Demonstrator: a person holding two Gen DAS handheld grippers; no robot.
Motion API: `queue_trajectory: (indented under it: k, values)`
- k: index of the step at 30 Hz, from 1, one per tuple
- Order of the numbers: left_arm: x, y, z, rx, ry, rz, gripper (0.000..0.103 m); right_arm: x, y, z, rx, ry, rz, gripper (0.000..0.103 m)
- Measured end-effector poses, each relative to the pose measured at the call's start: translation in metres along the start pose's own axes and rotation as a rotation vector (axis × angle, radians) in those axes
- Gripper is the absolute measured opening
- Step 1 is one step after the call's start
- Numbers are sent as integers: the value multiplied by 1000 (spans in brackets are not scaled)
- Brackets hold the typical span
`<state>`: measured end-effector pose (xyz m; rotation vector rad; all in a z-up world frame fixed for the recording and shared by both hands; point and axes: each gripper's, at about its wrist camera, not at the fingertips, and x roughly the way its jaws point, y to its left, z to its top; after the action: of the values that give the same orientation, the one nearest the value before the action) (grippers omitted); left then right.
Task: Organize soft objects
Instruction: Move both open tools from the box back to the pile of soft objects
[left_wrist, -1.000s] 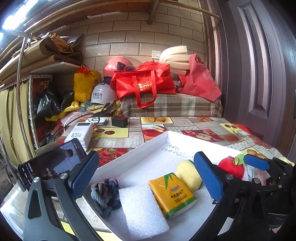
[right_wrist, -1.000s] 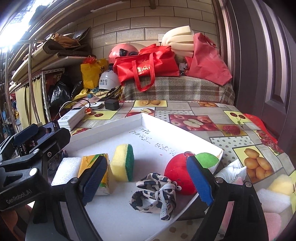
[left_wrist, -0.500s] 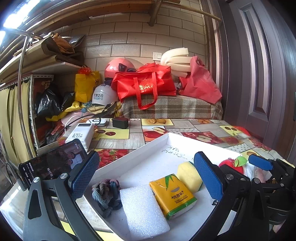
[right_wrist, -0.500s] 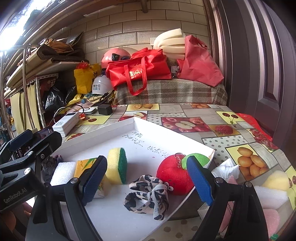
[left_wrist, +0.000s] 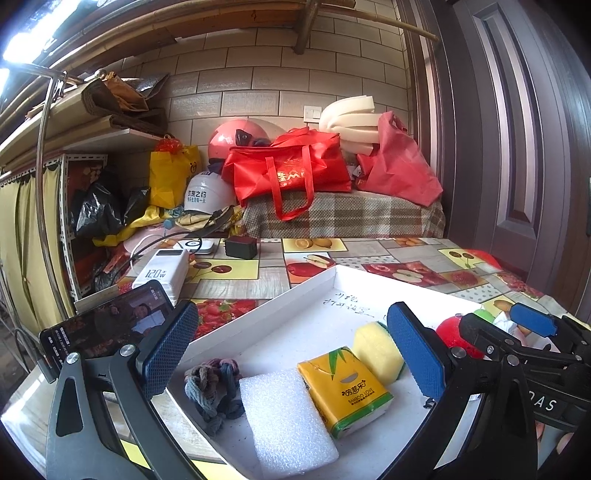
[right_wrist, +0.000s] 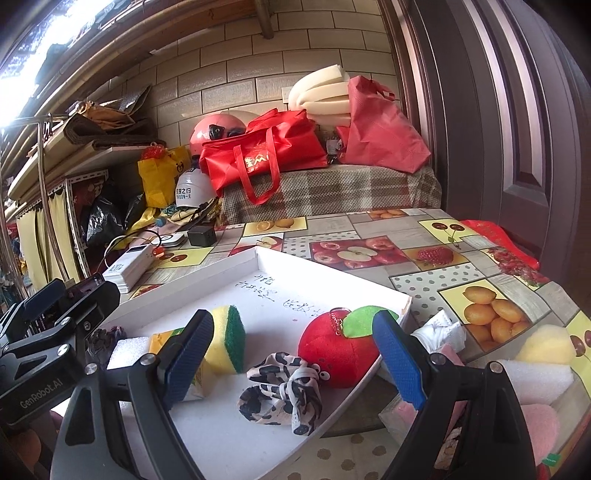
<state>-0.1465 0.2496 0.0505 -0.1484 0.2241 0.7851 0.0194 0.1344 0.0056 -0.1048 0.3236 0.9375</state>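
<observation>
I am holding my left gripper (left_wrist: 291, 350) with its jaws spread wide and empty over the white tray (left_wrist: 280, 299). In the lower centre of that view the white foam pad (left_wrist: 286, 421) is lying flat, its long axis running from upper left toward lower right, with the yellow tissue pack (left_wrist: 345, 391) just beside it and angled much the same way. My right gripper (right_wrist: 293, 360) is likewise gaping and empty above the leopard scrunchie (right_wrist: 280, 395), which is touching the red plush apple (right_wrist: 338, 354). The sponge (right_wrist: 227, 338) is standing on edge, green face turned right.
</observation>
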Motion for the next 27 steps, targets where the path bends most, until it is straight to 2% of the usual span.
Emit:
queue_trajectory:
  k: [16, 22, 24, 27]
  values:
    - [-5, -10, -7, 22, 0, 5, 103, -42, 2, -13, -106, -49, 56, 88]
    - [-13, -18, -11, 30, 0, -15, 103, -58, -16, -18, -80, -47, 72, 88]
    - [-17, -19, -11, 27, 0, -22, 103, -69, -28, -18, -49, -70, 69, 88]
    - [-23, -24, -13, 23, -5, -43, 103, -99, -52, -18, 13, -180, 54, 88]
